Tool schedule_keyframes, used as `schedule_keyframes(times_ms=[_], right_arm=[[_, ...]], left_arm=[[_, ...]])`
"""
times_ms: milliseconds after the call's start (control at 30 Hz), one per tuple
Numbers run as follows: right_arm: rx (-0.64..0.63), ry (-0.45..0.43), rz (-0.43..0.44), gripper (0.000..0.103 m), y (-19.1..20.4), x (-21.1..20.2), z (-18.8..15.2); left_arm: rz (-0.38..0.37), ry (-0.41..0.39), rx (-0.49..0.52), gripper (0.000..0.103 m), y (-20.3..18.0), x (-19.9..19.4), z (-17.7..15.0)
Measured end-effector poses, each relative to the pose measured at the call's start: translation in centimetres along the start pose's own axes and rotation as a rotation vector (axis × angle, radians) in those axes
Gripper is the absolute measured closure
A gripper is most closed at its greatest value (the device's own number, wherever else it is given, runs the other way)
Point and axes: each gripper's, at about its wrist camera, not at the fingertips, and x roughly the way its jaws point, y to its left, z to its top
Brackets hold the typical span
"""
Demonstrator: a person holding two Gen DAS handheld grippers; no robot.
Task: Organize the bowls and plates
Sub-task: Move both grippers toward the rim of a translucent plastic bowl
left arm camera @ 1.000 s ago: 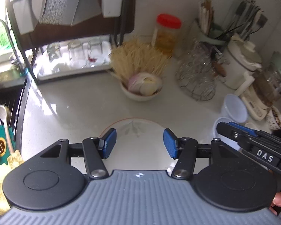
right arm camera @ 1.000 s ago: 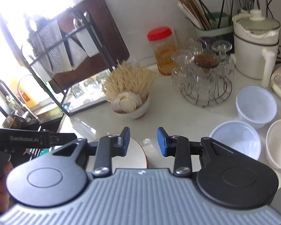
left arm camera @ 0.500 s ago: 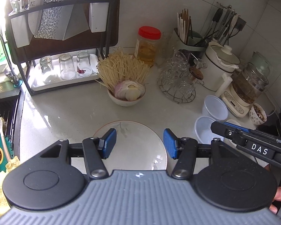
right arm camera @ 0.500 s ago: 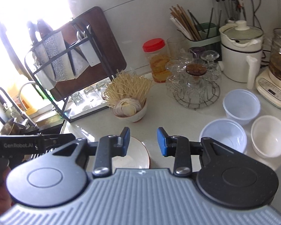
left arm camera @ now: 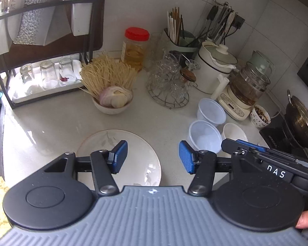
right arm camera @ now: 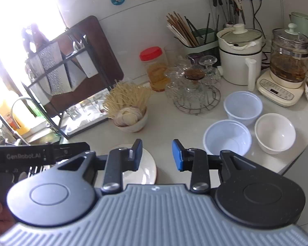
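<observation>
Left gripper [left arm camera: 153,156] gapes wide above the plate [left arm camera: 133,143], empty; right gripper [right arm camera: 157,153] narrower, empty.

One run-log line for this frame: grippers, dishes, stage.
left gripper: open, empty, above plate | right gripper: open, empty | three bowls unstacked on counter | stage: nothing grasped yet

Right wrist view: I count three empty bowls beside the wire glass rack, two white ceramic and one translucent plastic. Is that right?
Not quite. The count of three holds, but the mix is reversed: two translucent plastic bowls and one white ceramic bowl, all empty, on the counter beside the wire glass rack. The right wrist view shows it.
</observation>
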Motion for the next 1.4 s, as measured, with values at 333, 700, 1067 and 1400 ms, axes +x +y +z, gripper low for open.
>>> schedule_keyframes(times_ms=[333,700,1067,1400], right_arm=[[0.052,-0.034,-0.076,0.067,-4.9,1.2,-0.2],[0.126,0.001,-0.098,0.067,-11.0,3.7,1.0],[0.276,0.088,-0.116,0.067,-15.9,6.9,-0.2],[0.348,0.137,-0.106,0.037,-17.9,8.6,-1.0]], left_arm=[[-0.05,0.029,0.046,0.042,-3.9,5.1,1.3],[-0.067,0.101,0.065,0.042,-8.0,12.3,3.4],[-0.049,0.221,0.082,0.042,-9.1,19.6,4.3],[-0.012,0.269,0.098,0.042,-10.3,23.4,4.4]])
